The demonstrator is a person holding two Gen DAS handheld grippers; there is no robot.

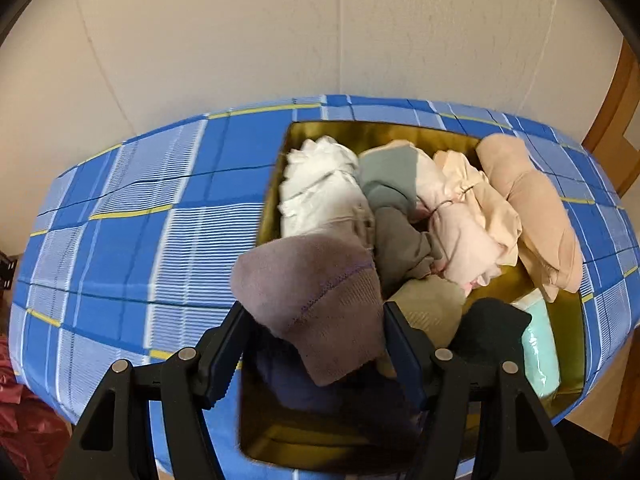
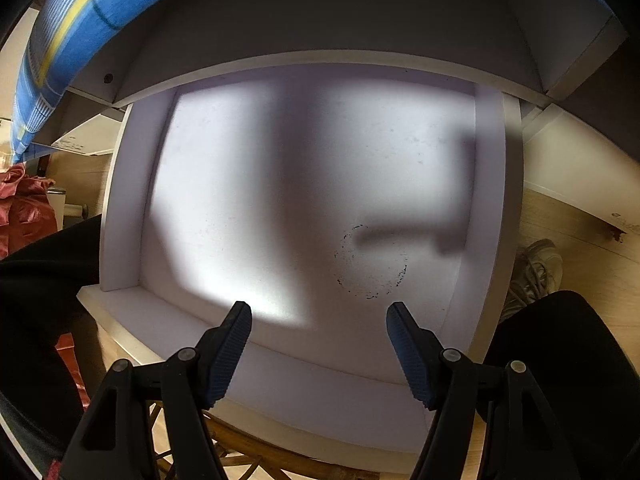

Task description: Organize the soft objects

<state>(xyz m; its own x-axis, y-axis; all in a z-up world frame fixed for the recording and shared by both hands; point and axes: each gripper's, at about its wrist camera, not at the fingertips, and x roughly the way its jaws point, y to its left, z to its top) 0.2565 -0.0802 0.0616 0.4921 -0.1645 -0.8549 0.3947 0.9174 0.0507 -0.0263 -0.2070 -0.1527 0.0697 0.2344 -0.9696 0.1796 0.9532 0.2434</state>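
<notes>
Left wrist view gives me the blue checked cloth (image 1: pixel 132 208) first, spread over a flat surface that fills most of the picture below a pale wall. Set into it is an olive-gold box (image 1: pixel 276 196), open at the top and packed with rolled soft items. At the far end I see a white bundle (image 1: pixel 320 188), a grey-green one (image 1: pixel 390 178) beside it, then a pale pink roll (image 1: pixel 468 236), and a tan roll (image 1: pixel 532 216) lying along the box's right edge. Nearer me in the box are a beige piece (image 1: pixel 432 312), a black piece (image 1: pixel 492 328) and a mint-green packet (image 1: pixel 540 356) against the right wall. My left gripper (image 1: pixel 314 312) pinches a mauve knitted sock (image 1: pixel 316 300) between its pads, over the near end of the box.

On the right wrist view, a white drawer (image 2: pixel 120 208) sits pulled out beneath a shelf edge, and its floor shows only light patches, shadow and a faint ring mark (image 2: pixel 372 264). My right gripper (image 2: pixel 318 312) hangs above it with its fingers spread and nothing between them. Dark trouser legs (image 2: pixel 560 352) and a shoe (image 2: pixel 536 268) flank the drawer.
</notes>
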